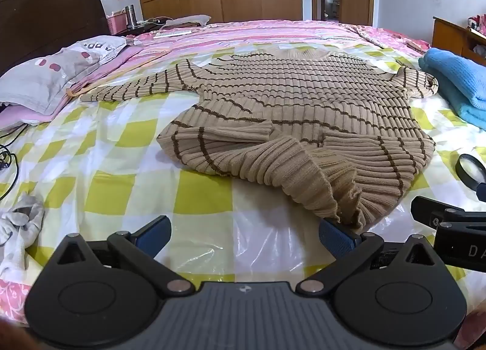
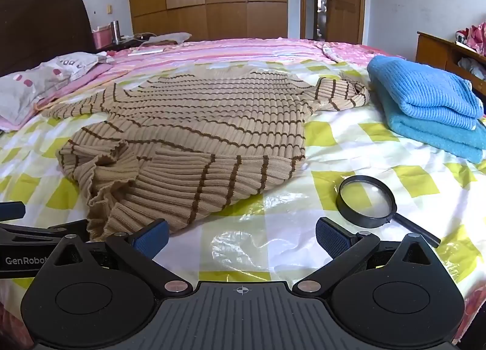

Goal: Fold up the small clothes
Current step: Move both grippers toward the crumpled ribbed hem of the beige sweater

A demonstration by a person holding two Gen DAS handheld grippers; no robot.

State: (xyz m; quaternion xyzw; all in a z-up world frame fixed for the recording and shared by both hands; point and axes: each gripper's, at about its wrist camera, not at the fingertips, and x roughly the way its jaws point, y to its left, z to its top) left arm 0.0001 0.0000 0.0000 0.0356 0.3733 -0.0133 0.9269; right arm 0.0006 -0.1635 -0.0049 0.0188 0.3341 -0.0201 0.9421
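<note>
Left wrist view: sweater (image 1: 291, 101) lies spread on the bed (image 1: 121, 167), neck at 12 o'clock, hem bunched at 6 o'clock just ahead of the left gripper (image 1: 244, 236).
Left jaws: wide apart, holding nothing; the right-hand pad touches or sits just under the crumpled hem, I cannot tell which.
Right jaws: right gripper (image 2: 241, 239) also wide apart and empty; its left-hand pad is just beside the hem, the other over bare plastic sheet.
Sleeves: one stretches out toward 10 o'clock, the other is curled up at 2 o'clock near the blue pile (image 2: 425, 101).
Step in hand: judged as taking the hem at two corners to smooth or fold it up toward the neck.
Doing it well: each gripper should likely pinch a full hem corner through both layers, well apart from each other, and pull the ruffle flat before lifting; knit stretches, so tug gently and evenly.
Hazard: magnifier (image 2: 367, 201) lies at 3 o'clock of the hem and could get swept.
Containers: pink basket (image 2: 101, 36) by the headboard at 10 o'clock; contents too small to tell.
</note>
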